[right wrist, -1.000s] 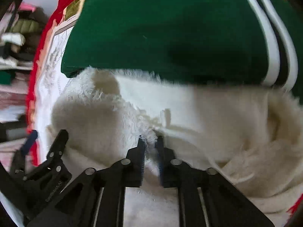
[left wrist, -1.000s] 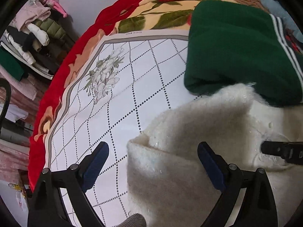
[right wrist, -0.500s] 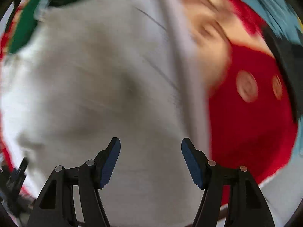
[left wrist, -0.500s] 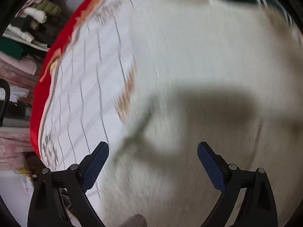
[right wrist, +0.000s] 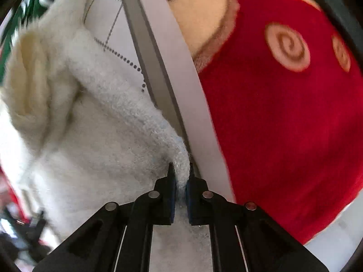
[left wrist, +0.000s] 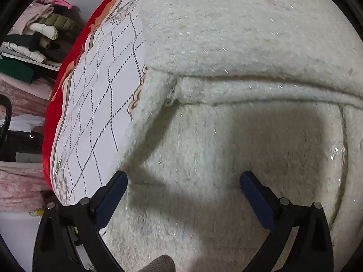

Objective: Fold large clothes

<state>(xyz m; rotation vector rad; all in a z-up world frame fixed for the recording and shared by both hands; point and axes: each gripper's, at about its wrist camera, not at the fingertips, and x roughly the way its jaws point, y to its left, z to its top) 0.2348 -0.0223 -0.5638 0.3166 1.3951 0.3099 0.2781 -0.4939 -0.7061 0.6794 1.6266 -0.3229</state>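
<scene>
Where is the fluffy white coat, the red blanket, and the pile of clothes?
Coat (left wrist: 226,45): left wrist view, on its fuzzy upper panel.
Red blanket (right wrist: 283,124): right wrist view, on the plain red part.
Pile of clothes (left wrist: 43,29): left wrist view, on a rolled pale jacket.

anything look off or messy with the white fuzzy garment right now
Nothing damaged. The white fuzzy garment lies partly folded on the bedspread, one flap overlapping unevenly. The right hand-held gripper is closing on its corner near the bedspread's border.

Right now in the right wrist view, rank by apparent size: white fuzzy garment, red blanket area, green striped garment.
1-2. White fuzzy garment and red blanket area: too alike to rank, and the garment lies nearer the camera.
3. Green striped garment: only a corner shows.
</scene>
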